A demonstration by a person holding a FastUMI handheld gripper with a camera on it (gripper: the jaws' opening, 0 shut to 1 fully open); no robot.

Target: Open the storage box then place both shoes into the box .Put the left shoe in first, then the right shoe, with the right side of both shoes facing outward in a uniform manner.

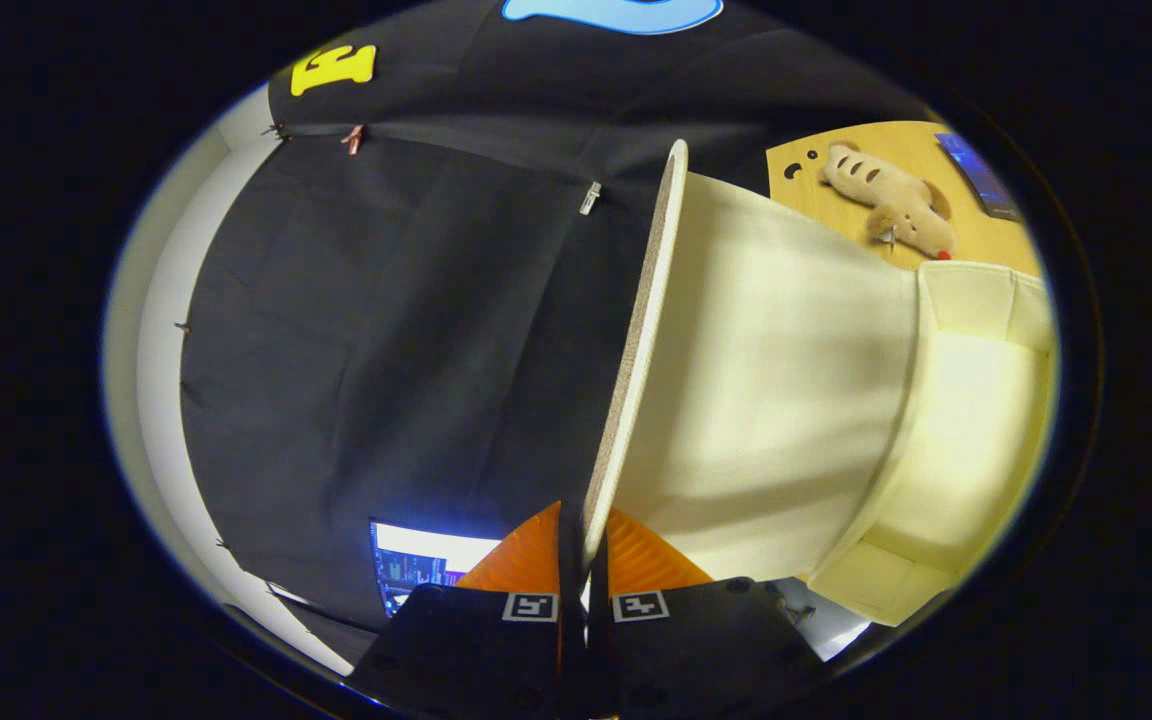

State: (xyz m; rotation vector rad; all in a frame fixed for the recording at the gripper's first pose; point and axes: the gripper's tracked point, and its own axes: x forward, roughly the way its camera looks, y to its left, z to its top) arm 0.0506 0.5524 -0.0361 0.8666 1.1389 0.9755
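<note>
We see the gripper (584, 560) at six o'clock, its two fingers (526, 560) drawn narrow and pinched from both sides on the lower edge of the cream fabric-covered lid (636, 340), a thin stiff panel seen edge-on with a pale binding along its rim. From the fingers the lid's edge climbs toward twelve o'clock, leaning slightly to one o'clock, and its smooth cream inner face spreads away to three o'clock, lit unevenly with a soft shadow across its middle. At three to four o'clock that face joins the cream fabric storage box (976, 420), whose folded flap and padded wall curve down toward five o'clock; we cannot see into the box from here. At seven o'clock, just beside the fingers and farther back, a lit computer screen (426, 570) glows against the dark. Behind the lid, from eight through twelve o'clock, hangs the black cloth booth wall (386, 330), held with small clips, and a pale white wall (151, 330) curves along at nine o'clock. Farthest off, at two o'clock beyond the lid's top, a tan plush toy animal with dark stripes (891, 200) lies on a light wooden tabletop (976, 245), with a dark flat tablet-like device (981, 178) just beside it toward the outer side.
</note>
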